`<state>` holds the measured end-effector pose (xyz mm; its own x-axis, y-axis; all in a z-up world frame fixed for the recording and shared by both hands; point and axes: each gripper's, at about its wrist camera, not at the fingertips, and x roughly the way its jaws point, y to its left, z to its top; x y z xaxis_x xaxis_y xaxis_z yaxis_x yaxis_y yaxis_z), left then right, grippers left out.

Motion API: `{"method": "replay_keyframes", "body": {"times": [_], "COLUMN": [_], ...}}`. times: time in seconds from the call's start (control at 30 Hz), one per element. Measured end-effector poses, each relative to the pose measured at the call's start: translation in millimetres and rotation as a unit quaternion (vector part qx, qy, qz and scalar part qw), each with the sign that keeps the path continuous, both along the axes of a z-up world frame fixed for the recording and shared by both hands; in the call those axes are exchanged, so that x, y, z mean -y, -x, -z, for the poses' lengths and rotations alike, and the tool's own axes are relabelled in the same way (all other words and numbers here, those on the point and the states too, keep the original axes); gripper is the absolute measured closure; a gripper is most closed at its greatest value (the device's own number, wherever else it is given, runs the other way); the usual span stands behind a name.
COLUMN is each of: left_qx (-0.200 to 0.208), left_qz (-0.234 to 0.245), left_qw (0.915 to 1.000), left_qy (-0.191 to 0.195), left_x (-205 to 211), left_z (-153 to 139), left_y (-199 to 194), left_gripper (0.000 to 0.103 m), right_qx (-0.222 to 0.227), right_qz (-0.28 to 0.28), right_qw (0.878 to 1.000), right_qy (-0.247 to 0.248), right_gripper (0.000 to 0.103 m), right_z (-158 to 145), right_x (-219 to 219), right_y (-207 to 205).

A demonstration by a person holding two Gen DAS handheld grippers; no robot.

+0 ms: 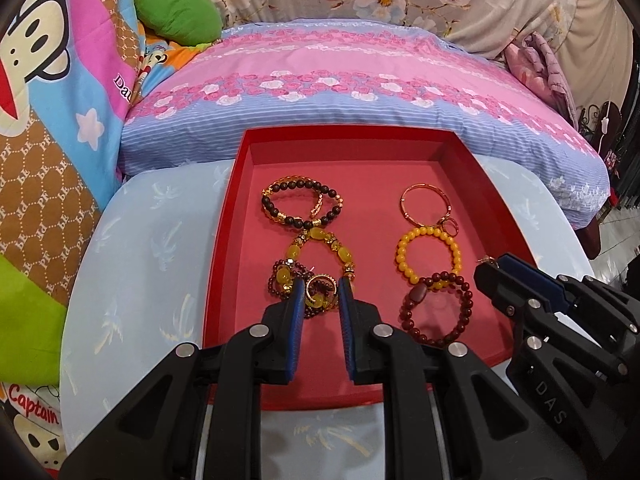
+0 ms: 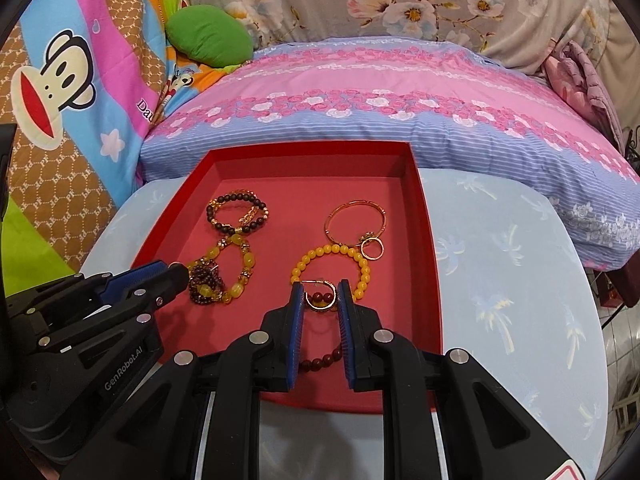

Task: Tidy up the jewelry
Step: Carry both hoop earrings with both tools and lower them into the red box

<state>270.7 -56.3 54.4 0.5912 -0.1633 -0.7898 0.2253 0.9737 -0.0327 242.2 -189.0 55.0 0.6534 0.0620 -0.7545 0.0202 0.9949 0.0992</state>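
Observation:
A red tray [image 1: 229, 240] [image 2: 431, 264] lies on the pale blue table and holds several bracelets. On its left are a dark bead bracelet [image 1: 302, 204], a yellow stone bracelet [image 1: 320, 250] and a garnet bead cluster [image 2: 206, 282]. On its right are a gold bangle [image 2: 356, 222], a yellow bead bracelet [image 1: 428, 252] and a dark red bead bracelet [image 1: 438, 308]. My left gripper [image 1: 321, 290] is shut on a small gold hoop [image 1: 318, 285] above the garnet cluster. My right gripper [image 2: 320, 294] is shut on a gold hoop earring [image 2: 318, 299] over the dark red bracelet.
The pale blue cloth with palm prints [image 2: 500, 280] covers the table around the tray. A pink and blue pillow [image 1: 340, 92] lies just behind it, with a green cushion [image 1: 178, 12] and cartoon bedding [image 1: 52, 92] at the left. Two small gold rings [image 2: 372, 246] rest by the bangle.

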Motion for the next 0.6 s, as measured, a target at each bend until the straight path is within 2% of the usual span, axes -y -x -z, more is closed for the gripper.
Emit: {"method": "replay_keyframes", "body": {"times": [0.6], "left_qx": [-0.017], "left_qz": [-0.005], "left_qw": [0.9998], "left_qy": [-0.004], "left_x": [1], "left_z": [21], "left_y": [-19], "left_gripper": [0.086], "right_qx": [-0.019], "right_qz": [0.004], "right_qw": [1.0], "right_qy": [0.0], "right_gripper": [0.087], "right_z": [23], "right_x": [-2], "right_y": [-21]}}
